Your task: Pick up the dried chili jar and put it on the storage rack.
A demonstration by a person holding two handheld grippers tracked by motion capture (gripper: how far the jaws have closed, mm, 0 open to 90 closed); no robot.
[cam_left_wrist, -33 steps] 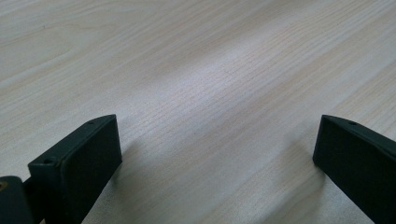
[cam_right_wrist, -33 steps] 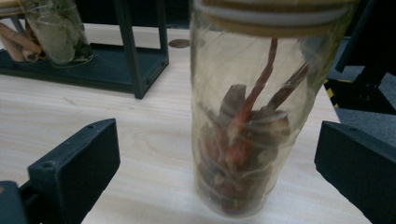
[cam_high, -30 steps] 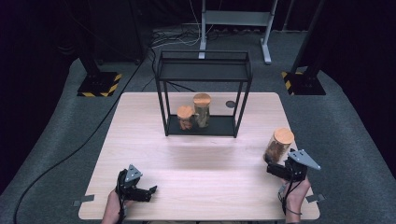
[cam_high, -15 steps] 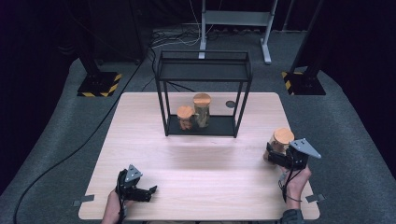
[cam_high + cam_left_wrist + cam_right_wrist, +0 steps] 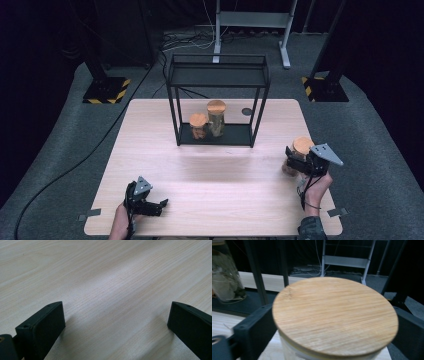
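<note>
Jars, wooden-lidded — three: two, contents unclear, on the black rack's (image 5: 218, 75) lower shelf; one jar (image 5: 298, 151) near the table's (image 5: 210, 175) right edge, pinched by right gripper (image 5: 296, 159). Left gripper (image 5: 159, 205) — spread, empty.

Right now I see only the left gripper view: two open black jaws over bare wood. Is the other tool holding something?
Observer: Yes. The right tool grips a jar with a wooden lid, one jaw on each side, near the table's right edge.
Operator: Are there other jars on the table?
Observer: Two. A short jar and a tall jar stand side by side on the bottom shelf of a black rack at the far middle.
Operator: Where is my tool on the table?
Observer: The left tool is low at the near left corner, jaws pointing right.
</note>
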